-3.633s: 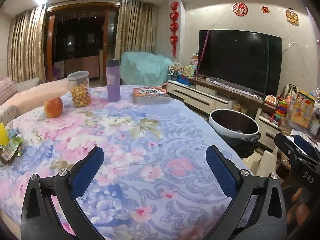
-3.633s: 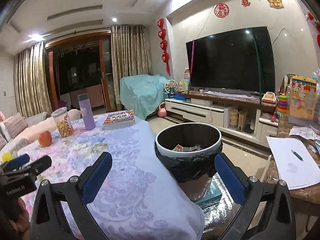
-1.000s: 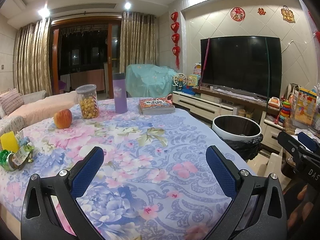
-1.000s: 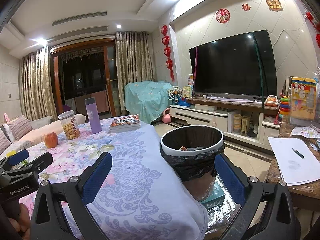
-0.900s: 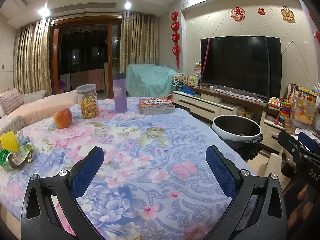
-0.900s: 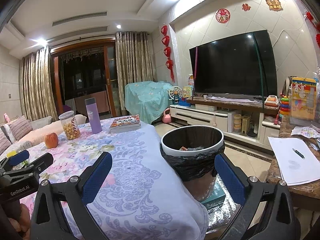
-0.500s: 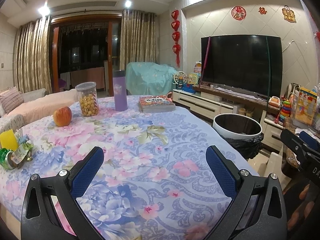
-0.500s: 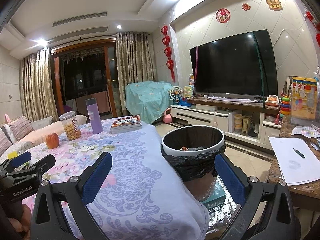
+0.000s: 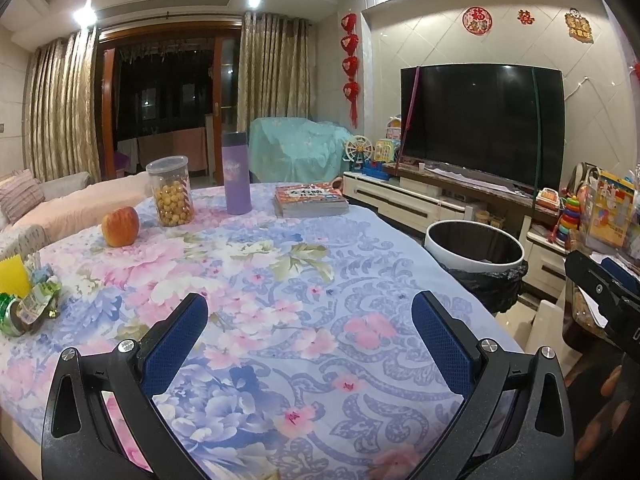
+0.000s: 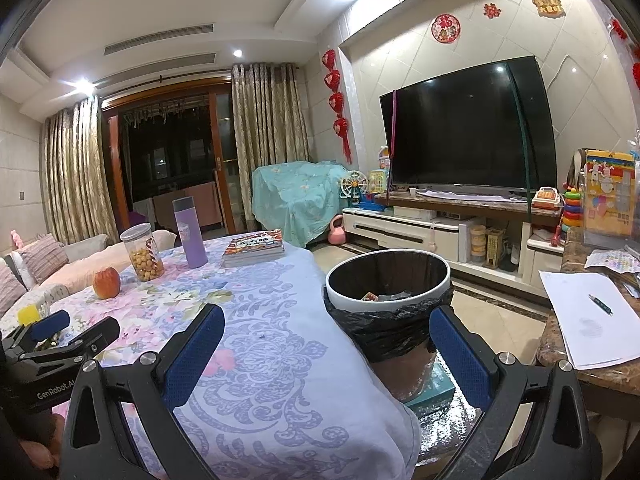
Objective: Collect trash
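On the flowered tablecloth (image 9: 280,280) some wrappers (image 9: 28,304) wait at the left edge, some trash lies already in the bin (image 10: 388,276), and both left gripper (image 9: 310,332) and right gripper (image 10: 326,344) are wide open, empty.

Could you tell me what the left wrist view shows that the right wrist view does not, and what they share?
Only the left wrist view shows the crumpled wrappers at the table's left edge. Only the right wrist view shows trash inside the bin, plus paper and a pen on the side counter. Both show the apple, snack jar, purple bottle, books and open, empty tongs.
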### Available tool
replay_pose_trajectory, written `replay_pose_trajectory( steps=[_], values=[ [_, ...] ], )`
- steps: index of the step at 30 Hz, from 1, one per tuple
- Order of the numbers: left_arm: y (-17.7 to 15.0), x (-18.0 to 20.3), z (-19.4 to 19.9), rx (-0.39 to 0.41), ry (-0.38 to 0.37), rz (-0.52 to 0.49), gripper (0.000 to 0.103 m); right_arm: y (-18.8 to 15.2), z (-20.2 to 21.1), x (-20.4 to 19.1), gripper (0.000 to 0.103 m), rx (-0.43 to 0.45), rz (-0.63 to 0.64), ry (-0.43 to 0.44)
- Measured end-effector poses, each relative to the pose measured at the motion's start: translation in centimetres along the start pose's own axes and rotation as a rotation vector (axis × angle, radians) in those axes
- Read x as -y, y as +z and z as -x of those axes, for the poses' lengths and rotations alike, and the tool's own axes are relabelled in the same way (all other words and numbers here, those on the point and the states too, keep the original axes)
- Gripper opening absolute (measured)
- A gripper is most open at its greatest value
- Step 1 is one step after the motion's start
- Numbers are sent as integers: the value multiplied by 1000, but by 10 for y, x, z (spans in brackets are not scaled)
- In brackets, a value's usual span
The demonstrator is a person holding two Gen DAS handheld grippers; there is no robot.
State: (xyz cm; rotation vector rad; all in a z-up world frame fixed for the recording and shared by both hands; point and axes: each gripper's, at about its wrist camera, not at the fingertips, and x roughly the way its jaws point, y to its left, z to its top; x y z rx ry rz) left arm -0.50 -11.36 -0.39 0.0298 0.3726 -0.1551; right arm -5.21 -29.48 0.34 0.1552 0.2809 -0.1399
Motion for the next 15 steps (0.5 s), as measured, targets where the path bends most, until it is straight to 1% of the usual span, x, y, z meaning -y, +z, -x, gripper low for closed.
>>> replay_pose_trajectory(
  steps=[15],
  values=[
    [0,1,-2,-10,-15,-2,103,4,-5,0,103,-6,-17,12]
  ],
)
